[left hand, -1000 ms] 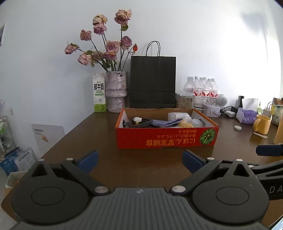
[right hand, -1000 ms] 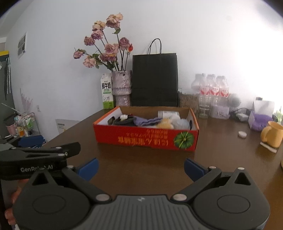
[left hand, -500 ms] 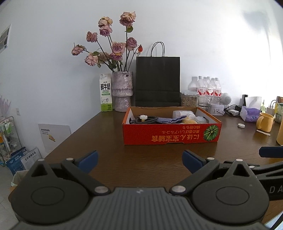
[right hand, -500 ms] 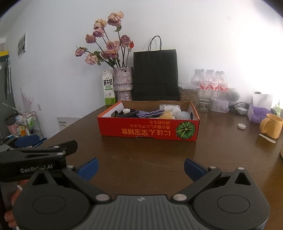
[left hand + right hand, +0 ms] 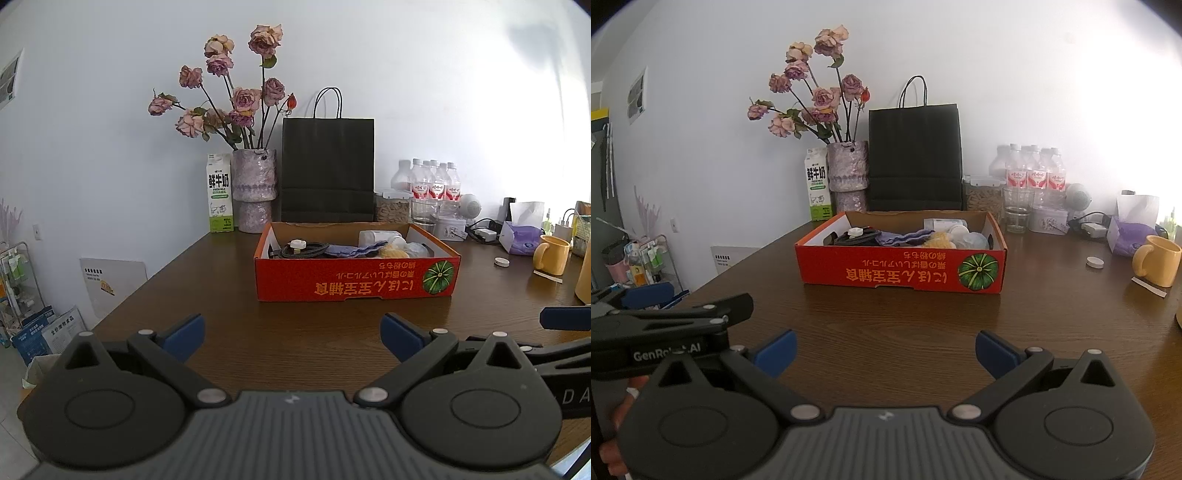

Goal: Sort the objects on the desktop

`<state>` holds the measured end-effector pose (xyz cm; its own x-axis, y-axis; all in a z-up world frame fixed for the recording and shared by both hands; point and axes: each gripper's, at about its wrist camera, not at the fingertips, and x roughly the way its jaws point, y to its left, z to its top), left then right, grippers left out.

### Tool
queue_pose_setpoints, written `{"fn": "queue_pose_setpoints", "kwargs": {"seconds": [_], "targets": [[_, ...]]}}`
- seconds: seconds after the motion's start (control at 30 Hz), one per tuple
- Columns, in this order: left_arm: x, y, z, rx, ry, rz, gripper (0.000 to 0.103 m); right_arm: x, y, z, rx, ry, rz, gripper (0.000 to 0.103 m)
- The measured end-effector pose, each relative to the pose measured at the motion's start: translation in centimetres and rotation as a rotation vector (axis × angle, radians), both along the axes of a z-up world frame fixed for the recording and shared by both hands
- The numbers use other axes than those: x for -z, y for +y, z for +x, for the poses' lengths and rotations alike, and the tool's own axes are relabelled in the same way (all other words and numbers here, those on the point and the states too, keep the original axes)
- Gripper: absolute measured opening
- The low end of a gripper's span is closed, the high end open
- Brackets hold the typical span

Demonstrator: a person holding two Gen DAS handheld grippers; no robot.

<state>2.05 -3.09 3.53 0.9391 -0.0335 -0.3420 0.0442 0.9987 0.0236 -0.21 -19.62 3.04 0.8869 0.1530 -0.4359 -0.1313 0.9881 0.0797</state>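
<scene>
A shallow red cardboard box point(image 5: 354, 282) point(image 5: 901, 271) with a pumpkin print sits mid-table. It holds a black cable with a white plug point(image 5: 301, 249), a purple cloth point(image 5: 347, 250), a yellow object point(image 5: 393, 254) and white containers point(image 5: 378, 236). My left gripper point(image 5: 291, 338) is open and empty, low over the table well short of the box. My right gripper point(image 5: 886, 350) is open and empty, beside the left one, also short of the box.
Behind the box stand a milk carton point(image 5: 220, 194), a vase of dried roses point(image 5: 254, 192), a black paper bag point(image 5: 328, 170) and water bottles point(image 5: 430, 184). To the right are a yellow mug point(image 5: 552, 254), a white cap point(image 5: 501, 262) and a tissue pack point(image 5: 521, 240).
Both grippers have pulled back and levelled, so the box looks farther away. Both stayed open and empty. Nothing on the table moved.
</scene>
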Motion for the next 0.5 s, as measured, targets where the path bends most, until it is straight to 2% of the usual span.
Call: {"fn": "queue_pose_setpoints", "kwargs": {"seconds": [0.5], "targets": [[-0.01, -0.06, 0.11, 0.001, 0.004, -0.001, 0.103, -0.02, -0.06, -0.14, 0.001, 0.001, 0.002, 0.103]]}}
